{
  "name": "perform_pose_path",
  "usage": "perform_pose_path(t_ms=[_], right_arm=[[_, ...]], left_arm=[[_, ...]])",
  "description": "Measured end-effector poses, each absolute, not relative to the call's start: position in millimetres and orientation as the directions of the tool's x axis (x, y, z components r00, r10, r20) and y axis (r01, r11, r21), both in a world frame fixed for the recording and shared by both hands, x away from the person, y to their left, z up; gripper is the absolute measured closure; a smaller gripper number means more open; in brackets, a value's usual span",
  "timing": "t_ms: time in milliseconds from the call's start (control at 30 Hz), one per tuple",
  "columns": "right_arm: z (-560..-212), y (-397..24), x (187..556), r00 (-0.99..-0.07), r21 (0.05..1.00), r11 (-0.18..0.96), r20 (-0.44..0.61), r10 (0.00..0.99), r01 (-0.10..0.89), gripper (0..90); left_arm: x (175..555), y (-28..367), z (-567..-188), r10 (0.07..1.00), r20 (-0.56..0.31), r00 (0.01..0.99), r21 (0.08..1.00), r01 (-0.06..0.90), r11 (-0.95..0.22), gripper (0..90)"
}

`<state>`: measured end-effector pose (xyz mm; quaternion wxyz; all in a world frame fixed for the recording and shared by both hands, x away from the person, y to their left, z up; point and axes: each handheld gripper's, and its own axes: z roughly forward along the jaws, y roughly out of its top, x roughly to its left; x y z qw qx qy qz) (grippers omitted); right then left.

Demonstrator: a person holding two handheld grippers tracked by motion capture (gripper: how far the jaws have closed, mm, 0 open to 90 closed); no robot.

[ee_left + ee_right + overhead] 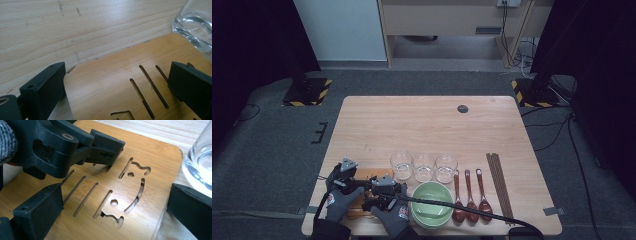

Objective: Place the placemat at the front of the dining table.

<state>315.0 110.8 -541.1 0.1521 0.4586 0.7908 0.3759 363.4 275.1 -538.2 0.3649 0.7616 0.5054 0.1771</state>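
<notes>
A slotted bamboo board (356,209) lies at the table's near left corner, under both hands. My left gripper (348,172) hovers over the board's far left corner (107,82). Its jaws stand wide apart, one at the board's edge and one above its top. My right gripper (379,186) is open too, and its jaws span the cut-out middle of the board (112,195). The left gripper's jaw reaches in from the upper left of the right gripper view, low over the slots. Neither gripper holds anything.
Three clear glasses (423,166) stand in a row just right of the board, the nearest one (200,162) close to my right jaw. A green bowl (432,202), three brown spoons (470,197) and chopsticks (499,187) lie to the right.
</notes>
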Motion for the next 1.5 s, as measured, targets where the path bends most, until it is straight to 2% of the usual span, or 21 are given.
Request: perform_pose_path(t_ms=[700,1100,1500], right_arm=[[-539,110,317,-0.541,0.737,0.308,0.094,0.836,0.602,2.5],[-536,111,314,-0.549,0.757,0.314,0.071,0.833,0.573,4.4],[-521,111,306,-0.563,0.786,0.321,0.042,0.825,0.528,4.3]], left_arm=[[362,274,-536,0.914,-0.112,0.39,0.725,0.661,-0.194,2.3],[356,273,-529,0.925,-0.085,0.37,0.737,0.648,-0.192,2.3],[348,277,-515,0.924,-0.103,0.368,0.768,0.62,-0.161,2.3]])
